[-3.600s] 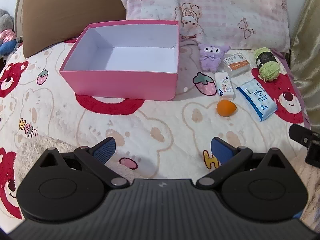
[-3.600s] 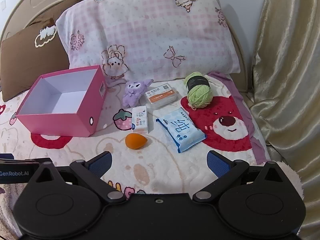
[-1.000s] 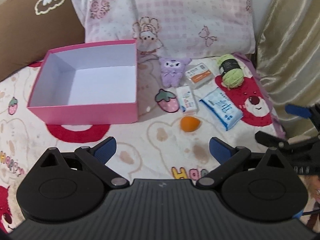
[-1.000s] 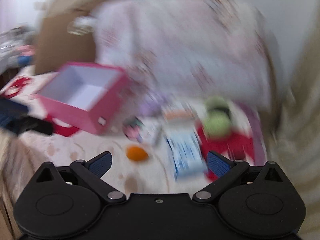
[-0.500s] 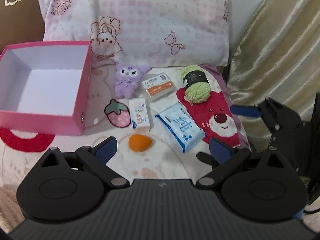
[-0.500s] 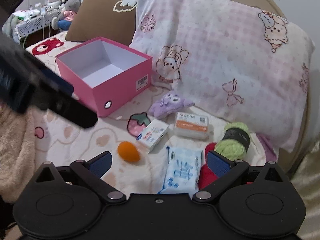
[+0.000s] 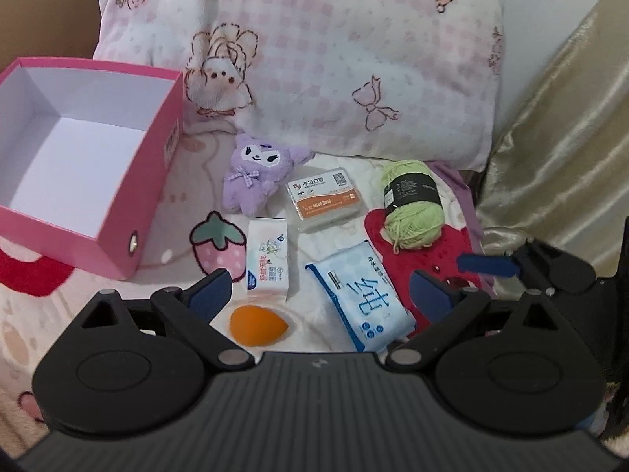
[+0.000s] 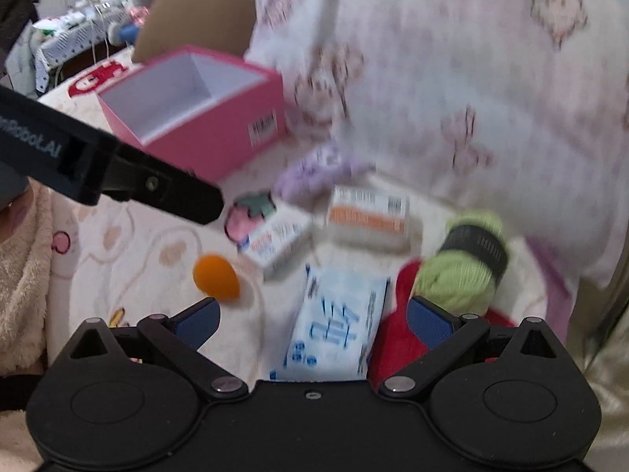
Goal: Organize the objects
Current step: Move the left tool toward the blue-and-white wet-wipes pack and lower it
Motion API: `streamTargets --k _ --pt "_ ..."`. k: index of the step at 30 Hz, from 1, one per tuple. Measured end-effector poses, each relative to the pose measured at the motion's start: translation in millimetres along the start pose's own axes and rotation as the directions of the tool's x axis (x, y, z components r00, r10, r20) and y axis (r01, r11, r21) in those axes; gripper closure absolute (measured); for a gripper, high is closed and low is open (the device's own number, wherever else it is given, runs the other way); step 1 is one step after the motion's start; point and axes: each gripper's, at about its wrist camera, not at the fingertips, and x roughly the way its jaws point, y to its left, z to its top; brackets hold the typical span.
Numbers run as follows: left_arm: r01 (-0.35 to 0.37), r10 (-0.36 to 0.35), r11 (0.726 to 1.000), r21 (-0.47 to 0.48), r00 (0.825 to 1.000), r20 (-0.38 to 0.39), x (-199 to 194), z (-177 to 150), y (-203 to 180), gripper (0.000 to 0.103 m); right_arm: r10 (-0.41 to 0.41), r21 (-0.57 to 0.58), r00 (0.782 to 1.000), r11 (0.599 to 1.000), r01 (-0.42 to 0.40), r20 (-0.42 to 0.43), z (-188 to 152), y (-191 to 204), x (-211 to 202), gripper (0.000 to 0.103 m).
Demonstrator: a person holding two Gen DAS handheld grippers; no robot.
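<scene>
Left wrist view: left hand-held gripper (image 7: pixel 318 291) spread wide, holding nothing, low over the bed (image 7: pixel 118 299). Between its fingers, an orange egg-shaped sponge (image 7: pixel 257 324), a small white carton (image 7: pixel 267 261) and a blue tissue pack (image 7: pixel 359 297). Behind these, a purple plush toy (image 7: pixel 255 177), an orange-labelled clear box (image 7: pixel 324 198) and a green yarn ball (image 7: pixel 412 204) lying on a red bear print. Pink open box (image 7: pixel 149 192) at the left, white inside, nothing in it. Pink checked pillow (image 7: pixel 314 59) behind all. At the right edge, the right hand-held gripper (image 7: pixel 487 265), with one blue finger showing.

Right wrist view, blurred by motion: right hand-held gripper (image 8: pixel 312 320) also wide apart, nothing held, the tissue pack (image 8: pixel 338 326) just ahead between the fingers. Sponge (image 8: pixel 216 277) to the left, carton (image 8: pixel 275 244) and clear box (image 8: pixel 367 218) further on, yarn (image 8: pixel 462 269) at the right. Pink box (image 8: pixel 220 133) at the back left. Black body of the left hand-held gripper (image 8: pixel 98 161) crossing from the left edge.
</scene>
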Motion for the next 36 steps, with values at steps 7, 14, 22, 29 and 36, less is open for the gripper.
streamTargets --k 7,14,22,29,36 --pt "0.011 -0.011 1.000 0.000 0.999 -0.052 36.9 -8.6 -11.4 0.006 0.229 0.271 0.973 0.935 -0.229 0.031 -15.3 -30.9 20.6 0.003" --pt "0.052 -0.057 0.998 -0.042 0.991 -0.125 63.0 -12.6 -12.6 0.020 0.176 0.341 0.984 0.925 -0.166 0.003 -19.2 -41.8 34.0 0.003" --pt "0.071 -0.087 0.993 -0.095 0.980 -0.179 94.9 -15.1 -9.4 0.039 0.123 0.155 0.989 0.982 -0.109 -0.082 -21.4 -29.7 59.3 0.007" --pt "0.131 -0.160 0.979 -0.155 0.970 -0.186 118.7 -29.2 -8.1 0.053 0.130 0.246 0.985 0.964 -0.100 -0.111 -32.0 -47.2 77.1 0.014" --pt "0.111 -0.139 0.982 -0.154 0.973 -0.187 134.3 -42.1 -10.4 0.080 0.144 0.274 0.979 0.957 -0.100 -0.145 -37.3 -43.3 88.0 0.024"
